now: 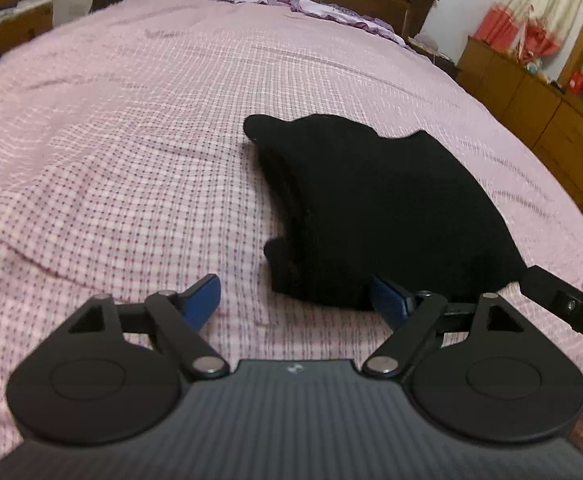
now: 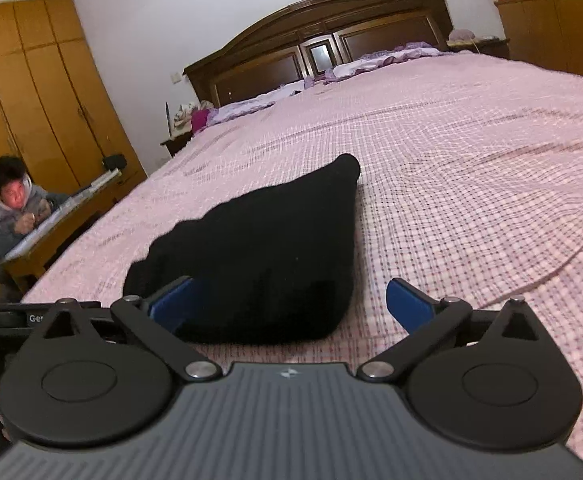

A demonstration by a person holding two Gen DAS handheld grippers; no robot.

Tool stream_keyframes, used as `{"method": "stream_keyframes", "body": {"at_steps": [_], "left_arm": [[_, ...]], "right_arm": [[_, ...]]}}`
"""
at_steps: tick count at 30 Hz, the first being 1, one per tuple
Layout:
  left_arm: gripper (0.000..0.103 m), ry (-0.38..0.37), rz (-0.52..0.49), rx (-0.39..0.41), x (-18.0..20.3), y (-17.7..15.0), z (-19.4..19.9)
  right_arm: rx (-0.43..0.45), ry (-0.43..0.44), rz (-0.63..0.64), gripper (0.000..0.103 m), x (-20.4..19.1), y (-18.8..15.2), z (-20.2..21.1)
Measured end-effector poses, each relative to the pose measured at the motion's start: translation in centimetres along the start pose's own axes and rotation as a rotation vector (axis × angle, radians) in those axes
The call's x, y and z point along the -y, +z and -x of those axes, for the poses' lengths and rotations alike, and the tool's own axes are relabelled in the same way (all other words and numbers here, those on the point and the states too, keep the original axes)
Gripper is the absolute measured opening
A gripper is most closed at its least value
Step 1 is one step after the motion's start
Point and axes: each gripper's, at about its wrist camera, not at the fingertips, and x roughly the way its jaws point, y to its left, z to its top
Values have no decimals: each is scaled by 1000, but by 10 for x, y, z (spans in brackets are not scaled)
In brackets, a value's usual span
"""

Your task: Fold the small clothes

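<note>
A black garment point(image 1: 383, 208) lies folded into a thick bundle on the pink checked bedspread point(image 1: 131, 120), its layered fold edge facing left. My left gripper point(image 1: 297, 300) is open at the bundle's near left corner, with its right blue finger touching the cloth edge. In the right wrist view the same black garment point(image 2: 267, 252) fills the middle, and my right gripper point(image 2: 291, 304) stands open around its near end. Nothing is pinched between either pair of fingers. The right gripper's body point(image 1: 563, 300) shows at the right edge of the left wrist view.
The bedspread point(image 2: 471, 168) stretches to pillows point(image 2: 371, 62) and a dark wooden headboard point(image 2: 319, 36). Wooden cabinets point(image 1: 531, 108) run along the right of the bed. A person point(image 2: 15, 208) sits at a desk left of the bed, beside wardrobes point(image 2: 39, 92).
</note>
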Motion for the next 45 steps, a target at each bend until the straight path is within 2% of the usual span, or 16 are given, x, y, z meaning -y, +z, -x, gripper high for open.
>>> {"method": "stream_keyframes", "body": {"at_steps": [3,6,12,28,45], "left_arm": [[84,23,-46,26,14,-10,3],[84,50,-79,60,24,-23,-1],[84,76,-90,23,31,-39,-16],[84,119,-104,14,32,-48,-25],[83,123,-116,23,32,-50,-26]], "right_arm": [[-5,-45,65,103,-6,-11,2],[-109,-84,103,103,-8,-22,-12],[-144,-160,57,103,-1,-42,-24],[-161,-150,32,103,7,-53,-34],[-160,-150,27,103,8,-54,-36]]}}
